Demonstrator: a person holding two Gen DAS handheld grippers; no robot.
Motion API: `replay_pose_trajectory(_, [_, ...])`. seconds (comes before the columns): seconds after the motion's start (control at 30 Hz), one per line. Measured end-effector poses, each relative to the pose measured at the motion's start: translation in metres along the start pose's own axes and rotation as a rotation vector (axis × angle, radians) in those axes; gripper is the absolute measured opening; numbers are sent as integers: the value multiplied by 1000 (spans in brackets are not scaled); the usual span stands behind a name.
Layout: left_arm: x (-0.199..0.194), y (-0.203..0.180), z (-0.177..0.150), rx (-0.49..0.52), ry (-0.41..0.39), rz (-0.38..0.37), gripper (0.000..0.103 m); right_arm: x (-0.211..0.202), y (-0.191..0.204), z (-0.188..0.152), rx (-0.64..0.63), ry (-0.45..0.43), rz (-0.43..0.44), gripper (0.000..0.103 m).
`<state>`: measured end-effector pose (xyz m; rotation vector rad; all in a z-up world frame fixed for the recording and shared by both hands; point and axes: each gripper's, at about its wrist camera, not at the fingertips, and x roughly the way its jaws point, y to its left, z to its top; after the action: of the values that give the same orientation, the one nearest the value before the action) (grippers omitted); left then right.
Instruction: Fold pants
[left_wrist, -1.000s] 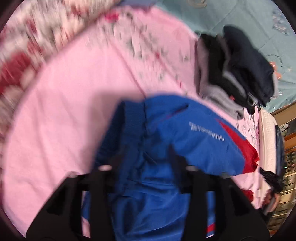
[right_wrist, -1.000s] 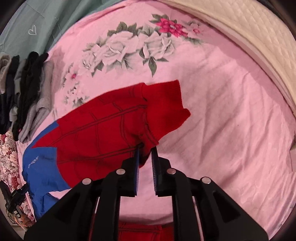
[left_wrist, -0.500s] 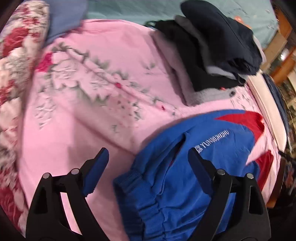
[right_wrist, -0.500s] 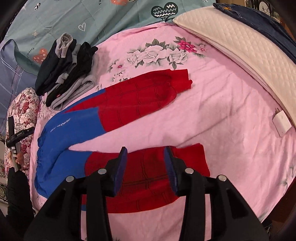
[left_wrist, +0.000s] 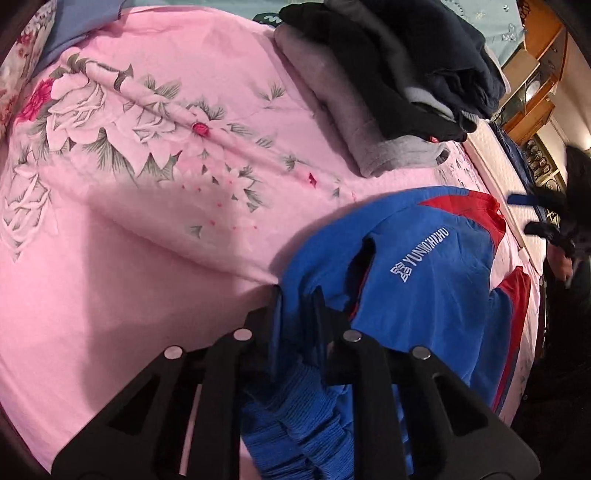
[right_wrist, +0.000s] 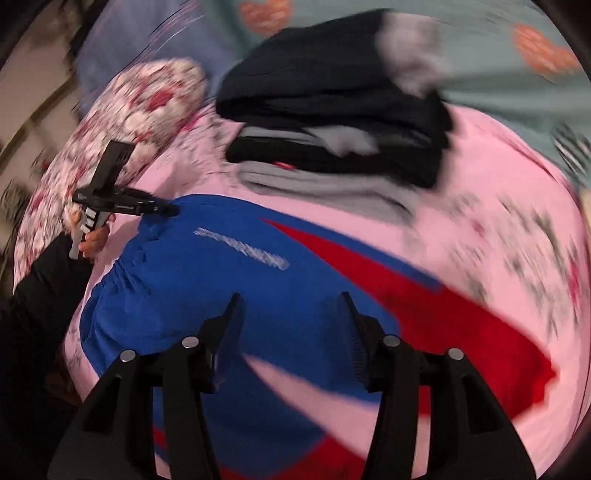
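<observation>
Left wrist view: our left tongs (left_wrist: 295, 310) are pinched together on the blue waistband of the pants (left_wrist: 424, 280), low centre of frame. Ribbed elastic bunches below the grip. The pants lie on the pink floral bed sheet (left_wrist: 129, 240), blue upper part with white lettering at centre right, red leg panels running off toward the right edge.

Right wrist view (blurred with motion): our right tongs (right_wrist: 291, 314) stand wide apart, holding nothing, hovering over the blue seat area in the lower centre of the frame. The two legs appear to part here, with pink sheet showing between them at lower centre. The left gripper and the hand holding it show at the left edge, at the waistband corner.

A stack of folded dark and grey clothes (left_wrist: 388, 85) sits at the top right of the left view, near the pants but not touching them as far as we can tell. A floral pillow (right_wrist: 147, 99) lies at upper left of the right view.

Step in hand, as we judge it: taking hold for the first fold, one corner secured, the other not yet.

Next move calls for the right tongs to come down on the waistband or crotch seam and close, catching both layers, so that one leg can be carried over onto the other. Risk: catching the sheet too.
</observation>
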<state>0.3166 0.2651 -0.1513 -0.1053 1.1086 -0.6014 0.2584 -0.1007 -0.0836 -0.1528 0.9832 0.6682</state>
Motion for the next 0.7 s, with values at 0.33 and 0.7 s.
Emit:
replay_pose_trajectory(0.33, [-16, -9, -5, 21, -68, -53, 13, 129, 25, 99, -309, 210, 77, 53])
replay_pose_trajectory(0.7, [-19, -16, -4, 27, -83, -76, 13, 163, 29, 86, -457, 298, 99, 6])
